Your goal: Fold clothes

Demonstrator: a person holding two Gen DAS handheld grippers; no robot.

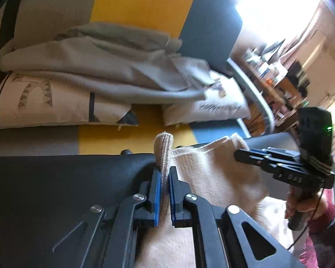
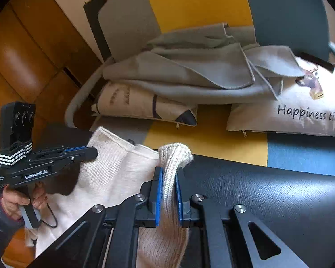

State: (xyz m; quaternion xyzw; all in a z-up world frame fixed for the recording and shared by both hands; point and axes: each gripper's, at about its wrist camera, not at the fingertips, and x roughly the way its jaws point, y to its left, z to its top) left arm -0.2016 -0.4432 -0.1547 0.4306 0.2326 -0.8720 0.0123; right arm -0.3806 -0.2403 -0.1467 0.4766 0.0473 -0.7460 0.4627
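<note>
A cream knitted sweater (image 1: 214,172) lies over a black leather surface (image 1: 67,178); it also shows in the right wrist view (image 2: 114,174). My left gripper (image 1: 165,172) is shut on a ribbed edge of the sweater (image 1: 164,147), which pokes up past the blue pads. My right gripper (image 2: 168,174) is shut on another ribbed edge (image 2: 175,154). Each gripper appears in the other's view: the right one (image 1: 241,154) at the sweater's far side, the left one (image 2: 91,151) likewise.
Behind the black surface is a sofa with grey, yellow and blue panels (image 2: 201,140). On it lie two printed cushions (image 2: 290,111) (image 1: 44,102) and a folded grey blanket (image 2: 189,78). Wooden floor (image 2: 33,44) is at the left; cluttered shelves (image 1: 274,76) are at the right.
</note>
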